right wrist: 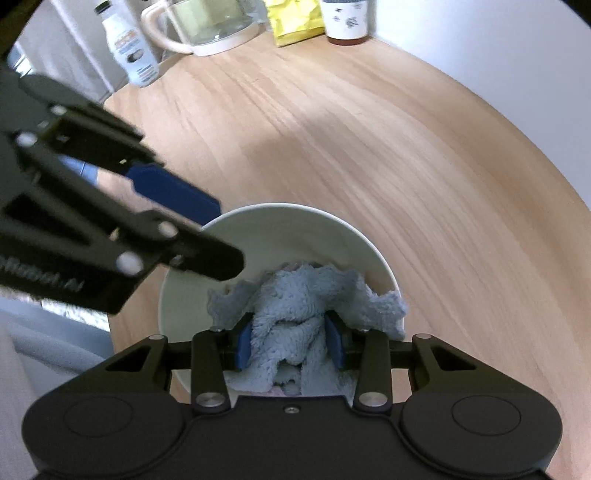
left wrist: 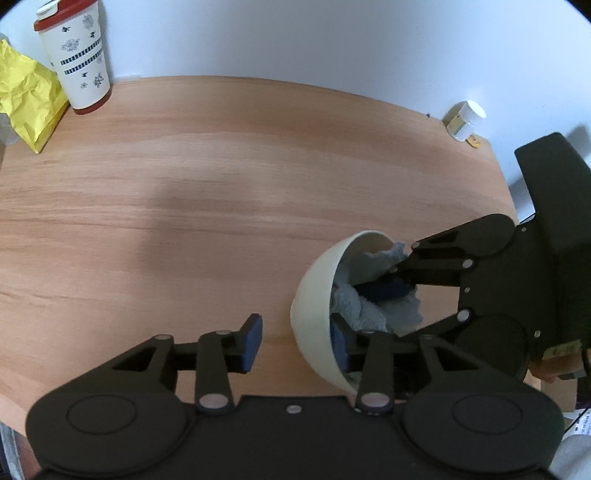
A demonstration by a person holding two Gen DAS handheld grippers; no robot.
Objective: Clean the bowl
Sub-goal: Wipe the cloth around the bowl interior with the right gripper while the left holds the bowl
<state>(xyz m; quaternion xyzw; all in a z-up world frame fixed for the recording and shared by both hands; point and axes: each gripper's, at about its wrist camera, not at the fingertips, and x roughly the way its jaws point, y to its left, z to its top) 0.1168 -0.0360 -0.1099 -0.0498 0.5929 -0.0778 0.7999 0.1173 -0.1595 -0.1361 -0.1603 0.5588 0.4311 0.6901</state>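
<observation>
A cream bowl (left wrist: 317,306) is tipped on its side above the wooden table, its opening toward the right. My left gripper (left wrist: 295,341) is open: its right finger sits inside the bowl at the wall, its left finger (left wrist: 251,343) stands well clear outside. My right gripper (right wrist: 290,341) is shut on a grey-blue fluffy cloth (right wrist: 295,299) and presses it inside the bowl (right wrist: 280,232). The cloth (left wrist: 365,306) bulges out of the bowl's mouth in the left wrist view, with the right gripper (left wrist: 384,286) reaching in from the right.
At the table's back left stand a white canister with a red lid (left wrist: 75,55) and a yellow paper bag (left wrist: 29,99). A small white jar (left wrist: 465,120) is at the back right. A glass jug (right wrist: 207,26) and a bottle (right wrist: 129,48) stand at the far edge.
</observation>
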